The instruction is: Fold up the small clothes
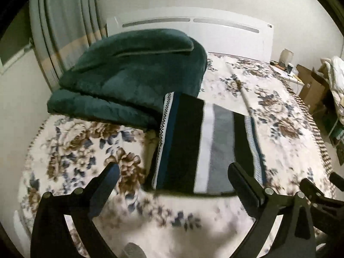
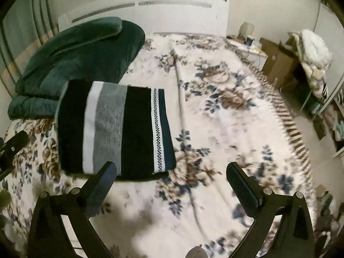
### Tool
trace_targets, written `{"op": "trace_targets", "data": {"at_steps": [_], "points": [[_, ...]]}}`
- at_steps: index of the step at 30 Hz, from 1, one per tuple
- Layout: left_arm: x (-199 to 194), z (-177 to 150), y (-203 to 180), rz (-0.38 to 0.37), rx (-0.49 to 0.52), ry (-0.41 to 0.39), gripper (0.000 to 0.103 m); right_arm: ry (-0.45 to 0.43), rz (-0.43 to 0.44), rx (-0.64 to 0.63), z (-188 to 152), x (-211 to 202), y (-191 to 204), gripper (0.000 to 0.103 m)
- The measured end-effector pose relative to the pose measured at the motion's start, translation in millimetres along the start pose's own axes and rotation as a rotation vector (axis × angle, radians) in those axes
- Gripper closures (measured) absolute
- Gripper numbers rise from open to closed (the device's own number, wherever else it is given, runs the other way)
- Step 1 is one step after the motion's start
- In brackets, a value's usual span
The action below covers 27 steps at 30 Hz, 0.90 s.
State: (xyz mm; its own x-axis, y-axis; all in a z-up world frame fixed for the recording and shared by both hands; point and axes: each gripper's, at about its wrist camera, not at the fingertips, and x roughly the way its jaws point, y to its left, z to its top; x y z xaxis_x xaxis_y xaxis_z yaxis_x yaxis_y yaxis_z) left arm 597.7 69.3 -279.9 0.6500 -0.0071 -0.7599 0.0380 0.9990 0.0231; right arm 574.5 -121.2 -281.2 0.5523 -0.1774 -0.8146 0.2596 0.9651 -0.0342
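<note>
The folded striped cloth [image 1: 206, 144] (black, white and grey bands with a zigzag trim) lies flat on the flowered bedspread [image 1: 279, 116], its far end just beside the dark green blanket [image 1: 133, 73] heaped near the white headboard [image 1: 225, 30]. We hold our left gripper [image 1: 174, 172] and right gripper [image 2: 172, 169] above it, both spread wide and empty, neither finger touching the cloth.

One folded black, white and grey striped towel [image 2: 114, 129]; one bundled dark green plush blanket [image 2: 81, 60]; one floral bedspread [image 2: 225, 129]; two black grippers.
</note>
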Motion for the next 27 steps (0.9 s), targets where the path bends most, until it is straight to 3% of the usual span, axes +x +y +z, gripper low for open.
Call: {"op": "trace_targets", "data": {"at_steps": [7, 17, 27], "points": [[-121.8, -3.6, -13.0, -0.007, -0.003, -0.049, 0.0, -0.052, -0.031, -0.006, -6.9, -132.7, -21.7, 0.0], [-253.4, -19.0, -17.1, -0.009, -0.055, -0.08, 0.0, -0.191, -0.024, -0.057, -27.0, -325.6, -43.2, 0.0], [-350.9, -37.2, -16.5, 0.005, -0.03, -0.155, 0.0, -0.271, 0.025, -0.056, -56.7, -449.9, -59.8, 0.0]]}}
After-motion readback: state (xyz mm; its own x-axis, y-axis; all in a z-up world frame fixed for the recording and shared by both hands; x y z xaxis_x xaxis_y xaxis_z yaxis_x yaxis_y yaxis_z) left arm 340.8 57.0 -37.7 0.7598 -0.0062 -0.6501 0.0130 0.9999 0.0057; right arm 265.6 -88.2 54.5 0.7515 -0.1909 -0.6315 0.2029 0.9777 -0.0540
